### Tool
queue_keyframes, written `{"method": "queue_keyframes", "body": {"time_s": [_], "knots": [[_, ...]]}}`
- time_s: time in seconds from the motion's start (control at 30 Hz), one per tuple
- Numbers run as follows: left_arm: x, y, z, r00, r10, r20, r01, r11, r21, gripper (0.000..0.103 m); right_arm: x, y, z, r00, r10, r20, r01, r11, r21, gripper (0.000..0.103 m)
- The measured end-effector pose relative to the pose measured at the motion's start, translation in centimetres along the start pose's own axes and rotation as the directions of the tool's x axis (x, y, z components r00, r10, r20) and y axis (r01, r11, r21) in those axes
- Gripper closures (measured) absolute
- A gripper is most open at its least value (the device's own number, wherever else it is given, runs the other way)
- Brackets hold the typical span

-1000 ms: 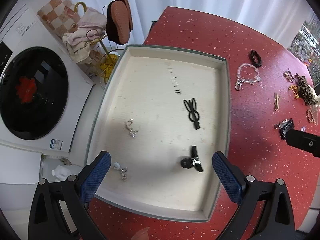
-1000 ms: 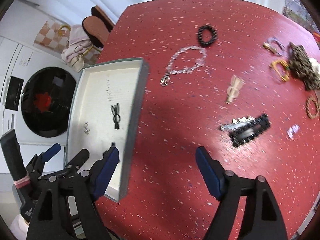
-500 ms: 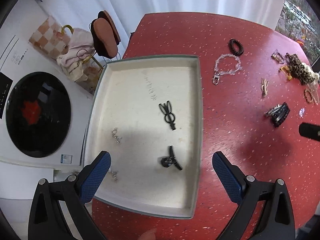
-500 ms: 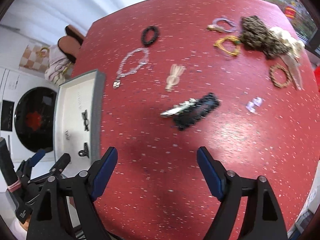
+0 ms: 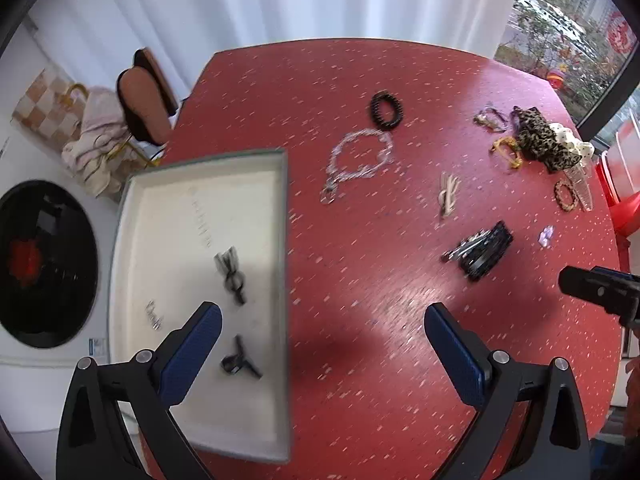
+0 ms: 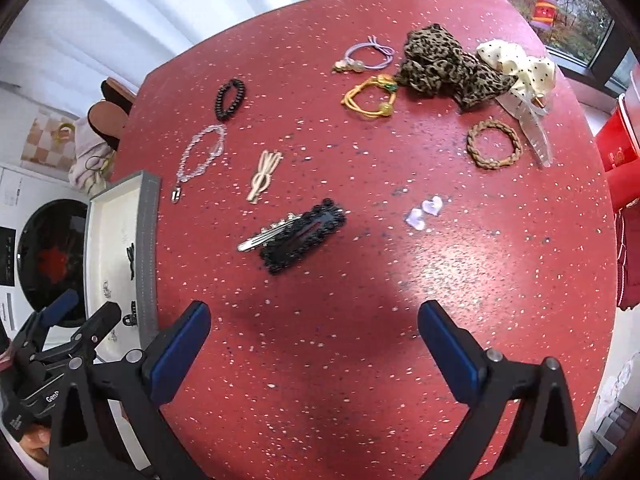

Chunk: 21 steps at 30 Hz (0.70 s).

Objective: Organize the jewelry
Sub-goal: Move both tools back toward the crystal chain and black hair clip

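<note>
Your right gripper (image 6: 314, 344) hangs with its blue-padded jaws spread wide and empty above the red speckled table (image 6: 360, 360), and the black beaded rectangular hair clip (image 6: 304, 240) lies just ahead of them, a little to the left of their centre line. A silver toothed clip (image 6: 266, 234) touches its left end. The black clip's long axis runs on a diagonal, near-left to far-right, so it sits skewed to your jaw gap; I judge you would need to turn the wrist so the pads close across its narrow width. Your left gripper (image 5: 322, 348) is also wide open and holds nothing, straddling the right rim of the shallow white tray with grey walls (image 5: 282, 240), where a few small dark pieces already lie. From there the clip is well off to the right, so the right hand is the nearer one
</note>
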<state>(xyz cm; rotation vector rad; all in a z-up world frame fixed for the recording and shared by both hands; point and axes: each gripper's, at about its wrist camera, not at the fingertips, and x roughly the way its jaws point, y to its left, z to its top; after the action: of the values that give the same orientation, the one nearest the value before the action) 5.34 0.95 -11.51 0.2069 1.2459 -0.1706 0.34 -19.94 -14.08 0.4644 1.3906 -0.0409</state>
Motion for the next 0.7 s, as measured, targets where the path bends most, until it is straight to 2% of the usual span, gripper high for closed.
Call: {"method": "queue_keyframes", "body": {"time_s": [0.3,0.7], "knots": [[2.2,-2.3,3.8,1.0,-0.015,0.012,0.015,1.0,0.007,0.001,0.8,-2.3,2.6,1.0,-0.026,-0.005,0.026,1.0,0.009,0.0],[7.4,-4.2,9.1,1.0,-0.019,0.013,0.019,1.0,-0.025,0.001,4.1,-2.7,7.8,0.999,-0.051,0.0,0.051,0.999,0.006,0.0]]}}
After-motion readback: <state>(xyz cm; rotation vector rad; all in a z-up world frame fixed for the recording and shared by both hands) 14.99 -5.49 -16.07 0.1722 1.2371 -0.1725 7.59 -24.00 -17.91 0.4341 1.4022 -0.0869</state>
